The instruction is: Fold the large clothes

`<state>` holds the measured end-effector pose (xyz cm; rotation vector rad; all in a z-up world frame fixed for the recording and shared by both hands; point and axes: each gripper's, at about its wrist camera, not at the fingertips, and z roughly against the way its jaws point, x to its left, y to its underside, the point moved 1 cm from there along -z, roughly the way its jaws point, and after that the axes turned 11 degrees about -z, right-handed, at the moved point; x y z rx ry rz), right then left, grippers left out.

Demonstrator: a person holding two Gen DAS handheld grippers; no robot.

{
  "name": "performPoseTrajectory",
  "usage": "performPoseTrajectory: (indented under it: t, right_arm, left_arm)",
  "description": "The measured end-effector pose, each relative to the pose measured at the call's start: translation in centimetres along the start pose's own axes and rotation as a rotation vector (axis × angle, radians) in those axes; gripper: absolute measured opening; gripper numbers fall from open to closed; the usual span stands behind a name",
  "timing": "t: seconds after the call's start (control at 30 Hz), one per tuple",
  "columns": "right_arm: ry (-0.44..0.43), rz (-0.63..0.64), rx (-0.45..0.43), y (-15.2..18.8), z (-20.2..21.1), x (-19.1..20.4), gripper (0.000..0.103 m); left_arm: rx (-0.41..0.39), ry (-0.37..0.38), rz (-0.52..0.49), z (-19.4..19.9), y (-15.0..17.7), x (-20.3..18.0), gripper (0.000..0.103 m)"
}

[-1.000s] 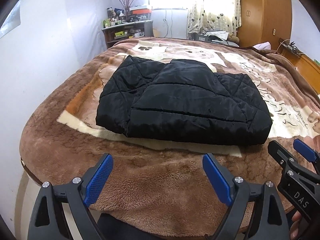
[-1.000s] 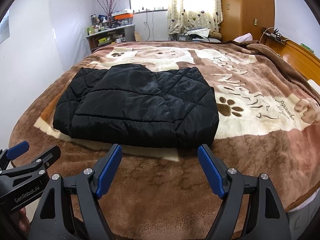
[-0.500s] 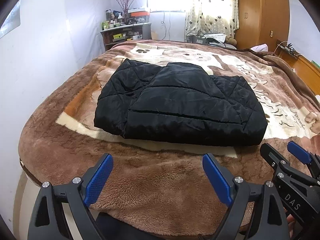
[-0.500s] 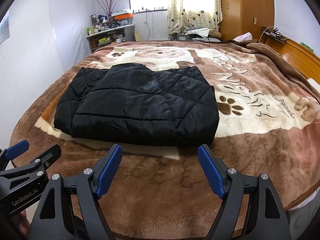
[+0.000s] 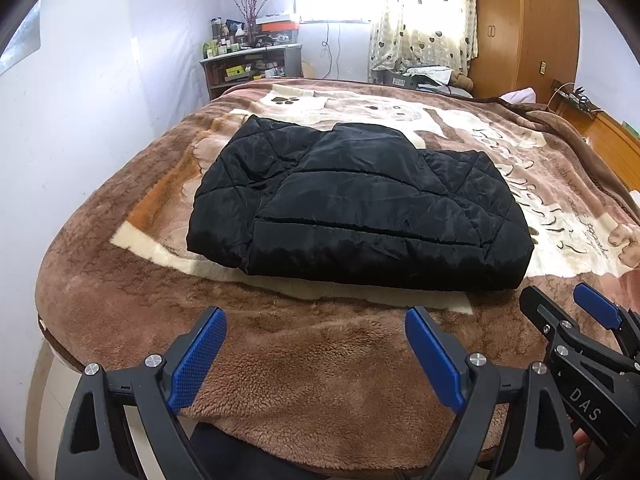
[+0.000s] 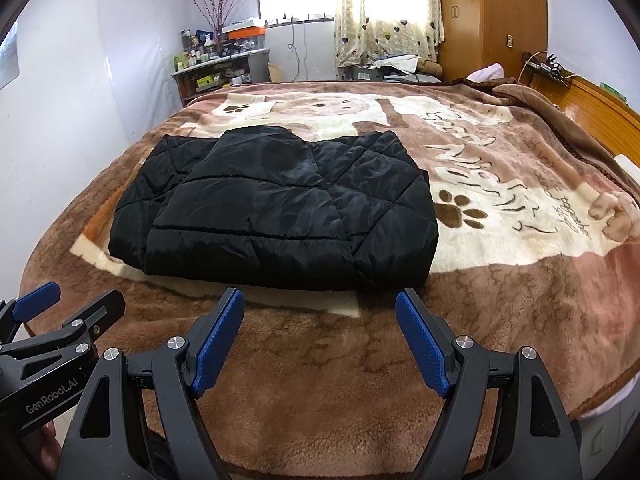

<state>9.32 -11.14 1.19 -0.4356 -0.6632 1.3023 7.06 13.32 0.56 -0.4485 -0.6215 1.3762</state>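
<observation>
A black quilted jacket (image 5: pixel 360 208) lies folded into a compact rectangle on the brown fleece blanket (image 5: pixel 320 360) of the bed; it also shows in the right wrist view (image 6: pixel 276 208). My left gripper (image 5: pixel 316 356) is open and empty, held back over the blanket's near edge, apart from the jacket. My right gripper (image 6: pixel 320 340) is open and empty, also short of the jacket's near edge. Each gripper shows at the edge of the other's view, the right one (image 5: pixel 576 328) and the left one (image 6: pixel 60 308).
The bed's near edge (image 5: pixel 52 340) drops to the floor at the left. A cluttered shelf (image 5: pixel 252 64) stands by the far wall. A wooden wardrobe (image 6: pixel 492 20) and a wooden headboard (image 6: pixel 600 116) are on the right.
Both grippers have drawn back a little from the folded jacket, which looks slightly farther away. The jaws stay open and the jacket has not moved.
</observation>
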Motion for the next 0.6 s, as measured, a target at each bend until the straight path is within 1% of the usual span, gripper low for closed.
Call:
performPoseTrajectory:
  t: [0.6]
  right_arm:
    - [0.002, -0.010, 0.009, 0.47, 0.11, 0.30, 0.078]
  left_arm:
    - [0.007, 0.006, 0.001, -0.13, 0.46, -0.46, 0.091]
